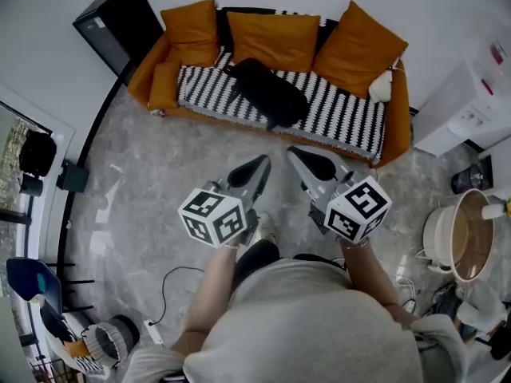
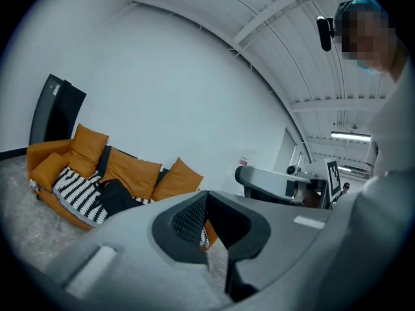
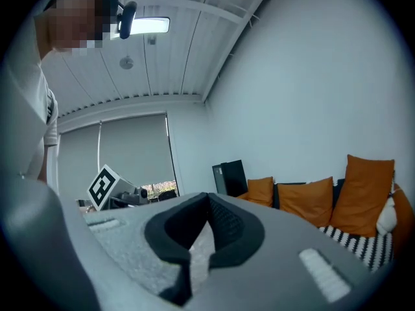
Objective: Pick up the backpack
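**Both tongs closed and empty, backpack lying on the sofa ahead**

Head view: The left tongs [image 1: 262, 163] and the right tongs [image 1: 294, 153] are pointing side by side toward the orange sofa [image 1: 397, 126]. Both have their jaws pressed together and are holding nothing. Bare marbled floor [image 1: 144, 190] is lying open between their tips and the sofa's front edge. The black backpack [image 1: 267, 90] is lying on the striped cover [image 1: 343, 114], left of the middle, just below the orange cushions [image 1: 271, 38] and well apart from both tongs. A black cabinet [image 1: 120, 22] is standing at the sofa's left end and a white unit [image 1: 467, 106] at its right. The person's torso [image 1: 319, 325] is covering the floor nearest the camera.

Left gripper view: The jaws are meeting at their tips with nothing between them. The backpack is showing to their left on the seat, while the tongs' own body is hiding the sofa's right end.

Right gripper view: These jaws are likewise touching tip to tip, with only floor showing through the gap below. The cabinet and cushions are standing against the white wall [image 3: 292, 76]. The tongs' body is cutting off most of the seat, so the backpack cannot be made out here.
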Demonstrator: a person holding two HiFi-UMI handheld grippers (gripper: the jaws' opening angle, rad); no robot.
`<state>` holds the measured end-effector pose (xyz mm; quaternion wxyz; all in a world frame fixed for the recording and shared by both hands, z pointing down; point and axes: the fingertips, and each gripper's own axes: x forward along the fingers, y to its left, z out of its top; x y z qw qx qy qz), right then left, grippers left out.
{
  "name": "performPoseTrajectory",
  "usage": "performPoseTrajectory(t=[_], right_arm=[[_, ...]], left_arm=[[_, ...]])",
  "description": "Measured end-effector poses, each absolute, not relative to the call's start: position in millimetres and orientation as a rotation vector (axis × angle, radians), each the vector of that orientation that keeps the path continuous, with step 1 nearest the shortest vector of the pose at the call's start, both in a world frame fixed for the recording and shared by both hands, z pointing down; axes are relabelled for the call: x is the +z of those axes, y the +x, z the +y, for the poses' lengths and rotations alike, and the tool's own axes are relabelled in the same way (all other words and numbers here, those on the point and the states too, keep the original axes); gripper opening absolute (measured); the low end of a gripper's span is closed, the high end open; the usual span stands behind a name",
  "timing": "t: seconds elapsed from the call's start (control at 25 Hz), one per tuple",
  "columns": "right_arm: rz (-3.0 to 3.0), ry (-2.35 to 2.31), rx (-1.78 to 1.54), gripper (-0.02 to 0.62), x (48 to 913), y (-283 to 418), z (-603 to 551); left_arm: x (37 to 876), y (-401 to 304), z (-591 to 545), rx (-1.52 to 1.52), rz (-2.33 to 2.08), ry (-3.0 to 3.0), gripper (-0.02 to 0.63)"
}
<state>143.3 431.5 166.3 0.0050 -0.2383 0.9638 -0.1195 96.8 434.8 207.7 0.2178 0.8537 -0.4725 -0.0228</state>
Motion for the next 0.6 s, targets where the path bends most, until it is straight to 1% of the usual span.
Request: performPoseTrajectory(t=[0.36,0.6], right_arm=[[3.037,-0.839,-0.350,0.003,166.6,71.7,340.8],[3.054,-0.869,-0.393,0.003,174.8,43.3,310.1]], left_arm=[[206.8,25.6,336.4,-0.050,-1.258,2.405,0.007],[219.8,6.7,304.1,-0.061,-1.170,2.384,0.008]])
